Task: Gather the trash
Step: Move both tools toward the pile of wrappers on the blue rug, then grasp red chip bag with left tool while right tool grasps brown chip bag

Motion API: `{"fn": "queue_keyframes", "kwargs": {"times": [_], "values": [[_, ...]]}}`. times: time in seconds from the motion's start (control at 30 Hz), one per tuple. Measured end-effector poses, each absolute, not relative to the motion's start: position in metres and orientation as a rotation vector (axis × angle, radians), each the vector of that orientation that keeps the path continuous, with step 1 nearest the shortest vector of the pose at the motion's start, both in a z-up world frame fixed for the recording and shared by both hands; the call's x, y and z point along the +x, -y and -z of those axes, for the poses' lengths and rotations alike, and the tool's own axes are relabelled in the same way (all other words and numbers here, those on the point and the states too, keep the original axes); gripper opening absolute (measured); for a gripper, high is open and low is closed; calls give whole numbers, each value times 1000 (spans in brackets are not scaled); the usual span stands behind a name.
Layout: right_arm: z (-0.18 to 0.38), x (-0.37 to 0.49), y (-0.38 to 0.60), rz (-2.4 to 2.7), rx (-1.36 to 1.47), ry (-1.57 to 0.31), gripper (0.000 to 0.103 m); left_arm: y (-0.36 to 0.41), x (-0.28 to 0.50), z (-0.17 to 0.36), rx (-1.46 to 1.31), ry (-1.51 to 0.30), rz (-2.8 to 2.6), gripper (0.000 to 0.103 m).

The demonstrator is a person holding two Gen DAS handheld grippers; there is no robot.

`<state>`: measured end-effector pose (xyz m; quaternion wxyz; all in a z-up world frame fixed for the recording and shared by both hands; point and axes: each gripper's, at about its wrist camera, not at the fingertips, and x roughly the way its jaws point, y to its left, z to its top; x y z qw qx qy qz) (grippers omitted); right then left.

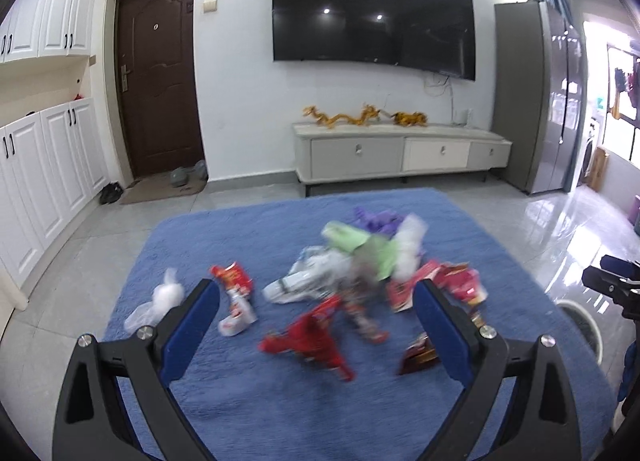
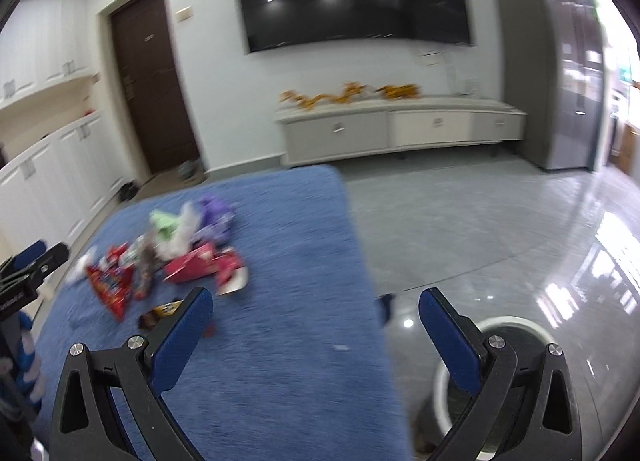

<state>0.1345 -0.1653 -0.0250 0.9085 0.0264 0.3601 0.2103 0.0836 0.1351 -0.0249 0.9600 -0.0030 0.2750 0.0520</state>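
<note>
While both views are smeared by motion blur, the main layout can be read. The left gripper (image 1: 316, 301) hangs above a blue rug (image 1: 248, 401) with its jaws spread wide and nothing between them. Directly ahead of its fingertips lies the trash pile (image 1: 360, 261): a red wrapper (image 1: 316, 337) nearest, between the two fingers; a red-and-white wrapper (image 1: 236, 301) just beyond the left finger; a crumpled clear bag (image 1: 160, 301) farther out to the left of that finger. Beyond these lie a white bag (image 1: 308, 279), green plastic (image 1: 360, 245) and purple plastic (image 1: 378, 219) at the far end. Pink-red packets (image 1: 456, 285) sit just past the right finger, and a dark wrapper (image 1: 418, 355) touches that finger's inner side in the picture.

The right gripper (image 2: 316, 305) is likewise fully open and holds nothing. It straddles the rug's right edge (image 2: 372, 301): its left finger is over the rug, its right finger over grey floor tiles (image 2: 480, 229). A white-rimmed round bin (image 2: 512, 325) stands under the right finger. The pile (image 2: 168, 257) lies ahead and to the left of this gripper.
</note>
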Motion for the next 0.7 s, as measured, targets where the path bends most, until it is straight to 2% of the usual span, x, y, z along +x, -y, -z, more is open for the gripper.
{"fn": "queue_keyframes", "kwargs": {"times": [0.13,0.4,0.47,0.57,0.6,0.7], "values": [[49,151,113,-595,-10,-786,99,-147,97,42,-26,-633,-81,97],[79,161,38,-872,-151,-851,99,-147,129,72,-34,-738,-16,97],[87,165,24,-916,-197,-862,98,-149,136,77,-43,-763,-12,93],[102,172,9,-929,-262,-888,80,-152,145,87,-56,-796,-11,84],[106,173,5,-928,-280,-897,71,-153,146,89,-61,-805,-10,80],[110,171,2,-947,-286,-896,61,-153,146,96,-73,-831,-3,68]]}}
